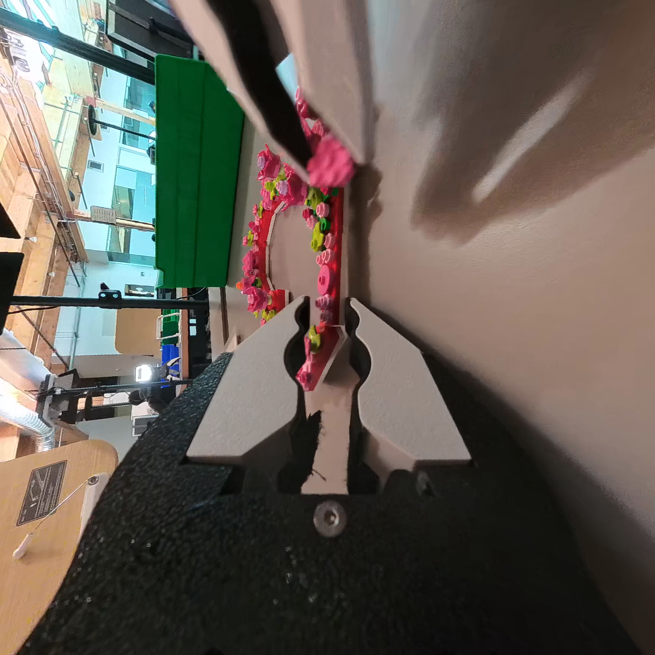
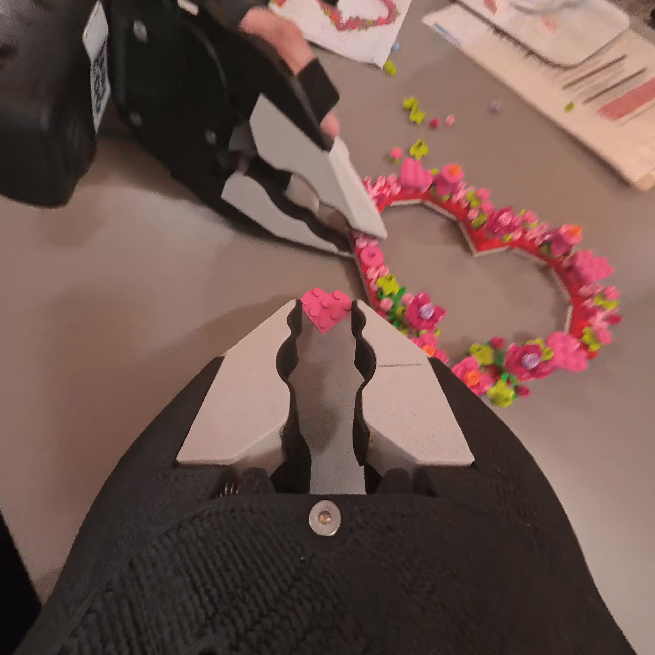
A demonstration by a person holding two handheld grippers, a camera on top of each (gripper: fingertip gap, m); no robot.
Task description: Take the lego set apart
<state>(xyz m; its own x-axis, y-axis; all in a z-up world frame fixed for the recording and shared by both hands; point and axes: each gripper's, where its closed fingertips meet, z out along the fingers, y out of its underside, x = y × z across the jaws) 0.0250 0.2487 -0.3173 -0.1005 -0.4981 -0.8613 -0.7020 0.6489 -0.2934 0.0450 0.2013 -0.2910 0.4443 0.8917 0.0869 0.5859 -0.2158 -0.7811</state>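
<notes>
- Where the left wrist view looks along its own 2 fingers, the left gripper (image 1: 328,303) is clamped on the edge of the heart-shaped lego wreath (image 1: 335,248), its fingertips closed over the red frame with pink studs between them.
- The picture is rolled on its side here, so the grey table (image 1: 496,319) fills the right half and the wreath's frame stands edge-on against it.
- The right gripper (image 1: 331,166) reaches in from the top of this view, gripping a pink heart piece (image 1: 330,166) at its tips, just beside the wreath's flowers.
- A green board (image 1: 195,170) stands behind the wreath, and a wooden chair (image 1: 42,514) shows at the lower left.
- In the right wrist view, the right gripper (image 2: 326,306) is closed on the pink heart piece (image 2: 325,312), which sits pinched between the 2 fingertips, apart from the wreath.
- The wreath (image 2: 489,280) lies flat on the table (image 2: 141,283) to the right, a red heart outline covered in pink flowers and lime leaves.
- The left gripper (image 2: 358,241) comes in from the upper left, held by a person's hand (image 2: 283,39), its tips pinching the wreath's left edge.
- Loose lime and pink pieces (image 2: 414,113) lie scattered beyond the wreath, near an instruction booklet (image 2: 351,32) and a flat cardboard box (image 2: 567,78).
</notes>
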